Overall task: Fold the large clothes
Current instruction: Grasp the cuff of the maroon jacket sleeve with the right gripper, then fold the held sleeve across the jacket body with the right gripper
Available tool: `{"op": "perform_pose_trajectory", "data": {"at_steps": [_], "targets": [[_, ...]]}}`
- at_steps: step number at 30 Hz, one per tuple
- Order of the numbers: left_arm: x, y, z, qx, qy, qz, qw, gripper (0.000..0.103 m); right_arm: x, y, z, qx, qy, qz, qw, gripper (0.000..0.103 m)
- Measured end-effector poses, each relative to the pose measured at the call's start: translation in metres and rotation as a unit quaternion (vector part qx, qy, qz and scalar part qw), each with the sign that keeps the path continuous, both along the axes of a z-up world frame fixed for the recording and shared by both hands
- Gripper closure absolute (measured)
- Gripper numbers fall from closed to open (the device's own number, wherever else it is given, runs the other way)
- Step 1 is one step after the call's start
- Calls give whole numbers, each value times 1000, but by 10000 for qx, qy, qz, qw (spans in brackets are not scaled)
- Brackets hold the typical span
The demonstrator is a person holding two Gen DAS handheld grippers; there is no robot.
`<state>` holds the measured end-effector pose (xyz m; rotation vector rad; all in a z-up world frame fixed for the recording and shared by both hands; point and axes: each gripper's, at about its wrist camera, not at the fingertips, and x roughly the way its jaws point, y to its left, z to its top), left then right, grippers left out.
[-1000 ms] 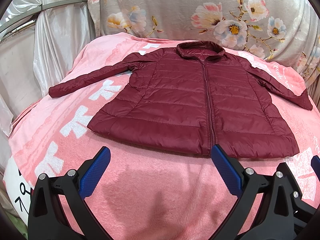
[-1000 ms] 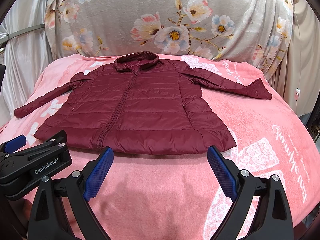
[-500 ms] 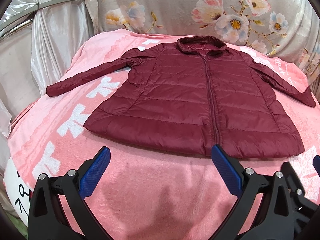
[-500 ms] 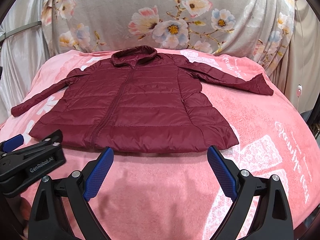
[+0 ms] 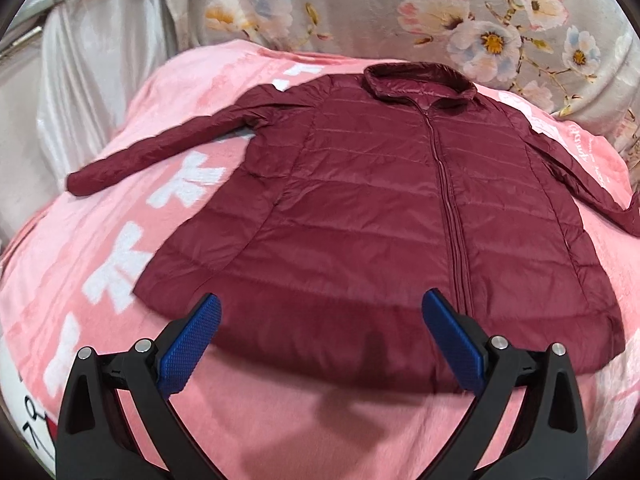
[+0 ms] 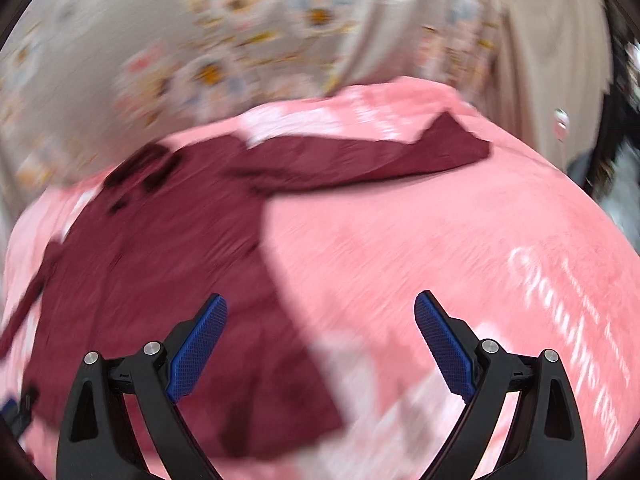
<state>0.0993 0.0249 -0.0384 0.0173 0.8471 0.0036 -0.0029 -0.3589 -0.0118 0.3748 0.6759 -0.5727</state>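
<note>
A dark red quilted jacket (image 5: 380, 216) lies flat and zipped on a pink blanket (image 5: 120, 216), collar far, both sleeves spread out. My left gripper (image 5: 320, 312) is open and empty, hovering over the jacket's near hem left of the zip. The right wrist view is motion-blurred: the jacket body (image 6: 160, 260) fills the left, its right sleeve (image 6: 380, 156) stretches to the upper right. My right gripper (image 6: 320, 312) is open and empty, above the jacket's right hem corner and the blanket (image 6: 460, 232).
A grey floral cloth (image 5: 400, 12) hangs behind the bed. Silvery drapes (image 5: 80, 72) stand at the left. The blanket drops off at the near and right edges. Part of the other gripper (image 6: 12, 412) shows at the lower left of the right wrist view.
Both grippers have moved forward over the jacket's hem. The right gripper has swung fast to the right, toward the right sleeve. Both stay open.
</note>
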Motion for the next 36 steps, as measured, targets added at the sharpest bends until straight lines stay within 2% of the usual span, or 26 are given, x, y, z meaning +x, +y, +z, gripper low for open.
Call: {"op": "perform_pose_trajectory", "data": {"at_steps": [3,6,11,16,24,25,26,27,29,30,31,32,36], "targets": [[20,0,-2,-105,108,7,9999,5,33,-46,-1,90,10,-406,9991,10],[41,1,-3,-177,159,61,9997,5,75,-93,-3,56,221,-839,9962,10],[72,1,-2,-26,79,264,9996,5,122,-151,-9,164,320,-1408,9894,10],[99,2,-2,-11,67,403,9992,5,162,-190,-19,-13,653,-1749,9824,11],[122,-4,-19,71,216,436,9988,5,185,-221,-36,52,897,-2002,9756,12],[124,-4,-23,77,262,439,9987,5,185,-221,-39,66,913,-2003,9755,18],[125,-3,-26,73,308,440,9985,5,184,-223,-41,106,912,-1989,9757,31],[126,-3,-29,73,349,454,9983,5,183,-224,-44,173,910,-1976,9759,37],[126,-1,-32,56,389,492,9980,5,180,-226,-49,356,832,-1933,9770,71],[125,1,-34,35,410,511,9978,5,177,-226,-49,470,730,-1896,9780,76],[125,2,-35,29,417,521,9978,5,174,-224,-48,523,641,-1875,9788,86],[124,3,-35,34,422,534,9977,5,173,-220,-42,529,521,-1839,9801,91],[121,8,-34,46,411,574,9975,5,180,-185,-3,163,73,-1416,9898,94]]}}
